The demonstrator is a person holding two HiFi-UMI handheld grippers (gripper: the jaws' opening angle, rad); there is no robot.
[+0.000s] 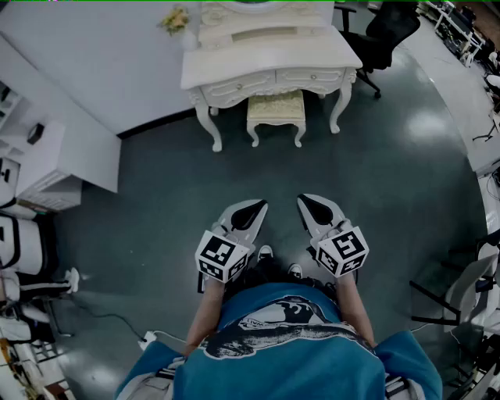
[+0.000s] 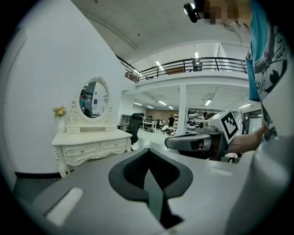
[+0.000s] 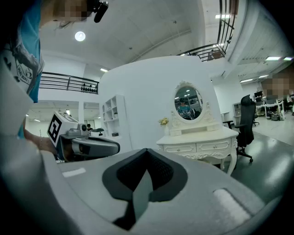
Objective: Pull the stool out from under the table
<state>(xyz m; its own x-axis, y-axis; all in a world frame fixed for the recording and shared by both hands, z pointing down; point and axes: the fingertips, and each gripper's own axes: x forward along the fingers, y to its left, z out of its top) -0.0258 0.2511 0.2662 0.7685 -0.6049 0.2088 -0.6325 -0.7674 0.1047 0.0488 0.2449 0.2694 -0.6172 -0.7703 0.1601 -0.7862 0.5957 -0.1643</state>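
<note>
Head view: the stool (image 1: 276, 109) stands partly under the table (image 1: 234, 69); the tabletop's front edge hides the seat's rear and the rear legs. The mirror (image 1: 251, 5) is cut off at the top edge. The left gripper (image 2: 149, 153) and the right gripper (image 3: 147, 153) each screen most of the space under the table in their own views.

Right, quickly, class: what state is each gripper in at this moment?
Left gripper: closed, holding nothing.
Right gripper: closed, holding nothing.

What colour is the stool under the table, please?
The stool is cream, clearest in the head view.
</note>
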